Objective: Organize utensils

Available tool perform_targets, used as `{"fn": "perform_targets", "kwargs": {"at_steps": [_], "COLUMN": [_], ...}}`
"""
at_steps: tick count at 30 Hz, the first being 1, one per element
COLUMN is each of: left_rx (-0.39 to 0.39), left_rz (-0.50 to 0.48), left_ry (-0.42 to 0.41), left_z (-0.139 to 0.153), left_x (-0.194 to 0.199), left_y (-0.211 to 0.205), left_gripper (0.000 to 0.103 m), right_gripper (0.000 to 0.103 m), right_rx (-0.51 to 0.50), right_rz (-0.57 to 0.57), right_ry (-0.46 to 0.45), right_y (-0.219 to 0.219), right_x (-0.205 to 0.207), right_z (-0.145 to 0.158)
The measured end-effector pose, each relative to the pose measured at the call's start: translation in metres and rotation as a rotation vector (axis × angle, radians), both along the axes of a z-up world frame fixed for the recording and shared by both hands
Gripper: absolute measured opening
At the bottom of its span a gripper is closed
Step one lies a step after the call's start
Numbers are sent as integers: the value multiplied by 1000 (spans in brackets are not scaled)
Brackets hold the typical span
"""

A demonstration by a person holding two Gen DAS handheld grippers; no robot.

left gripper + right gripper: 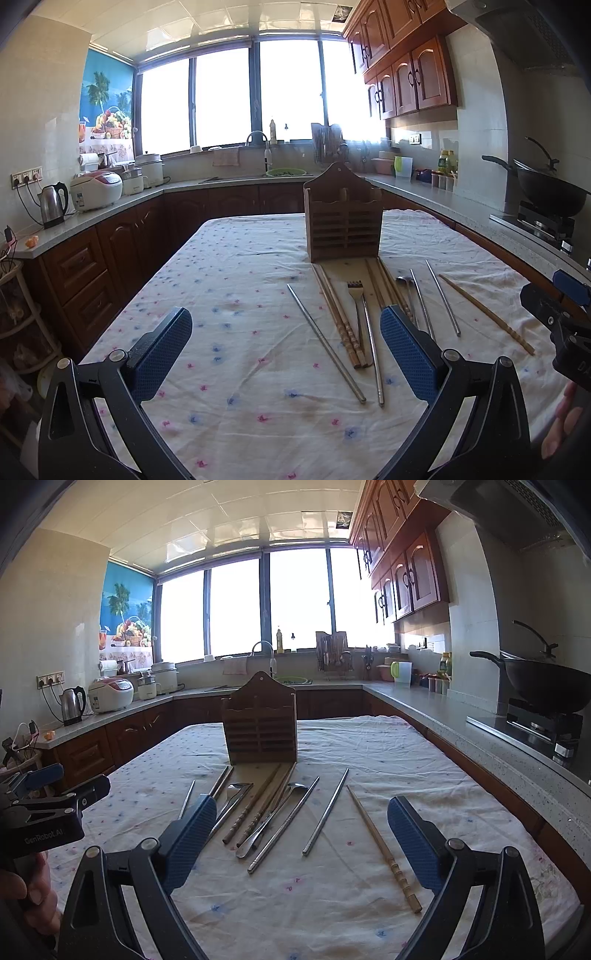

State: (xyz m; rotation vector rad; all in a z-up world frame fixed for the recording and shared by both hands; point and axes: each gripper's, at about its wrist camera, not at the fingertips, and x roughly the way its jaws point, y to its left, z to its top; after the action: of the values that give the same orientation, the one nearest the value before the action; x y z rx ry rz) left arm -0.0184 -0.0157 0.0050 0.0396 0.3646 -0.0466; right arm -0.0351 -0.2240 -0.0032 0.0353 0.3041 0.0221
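A wooden utensil holder (pixel 343 225) (pixel 260 731) stands upright on the flowered tablecloth (pixel 236 280). In front of it lie several utensils in a row: metal chopsticks (pixel 325 343) (pixel 327 812), wooden chopsticks (pixel 338 317) (pixel 384 849), a fork (pixel 356 295) and a metal spoon (pixel 269 818). My left gripper (pixel 286 350) is open and empty, above the cloth just short of the utensils. My right gripper (pixel 301 838) is open and empty, above the near ends of the utensils.
Kitchen counters run around the table. A kettle (pixel 53 203) and rice cooker (pixel 96 190) stand on the left counter, a black wok (pixel 546 683) on the stove at the right, a sink (pixel 258 177) under the window.
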Motion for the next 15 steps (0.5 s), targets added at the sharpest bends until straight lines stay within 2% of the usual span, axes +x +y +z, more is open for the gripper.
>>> {"fn": "perform_targets", "kwargs": {"at_steps": [15], "left_rx": [0], "left_rz": [5], "left_ry": [0], "left_z": [0], "left_x": [2], "left_y": [1], "left_gripper": [103], "right_gripper": [95], "right_rx": [5], "right_rz": [29], "right_ry": [-2], "right_y": [2], "right_x": [2], "right_z": [1]}}
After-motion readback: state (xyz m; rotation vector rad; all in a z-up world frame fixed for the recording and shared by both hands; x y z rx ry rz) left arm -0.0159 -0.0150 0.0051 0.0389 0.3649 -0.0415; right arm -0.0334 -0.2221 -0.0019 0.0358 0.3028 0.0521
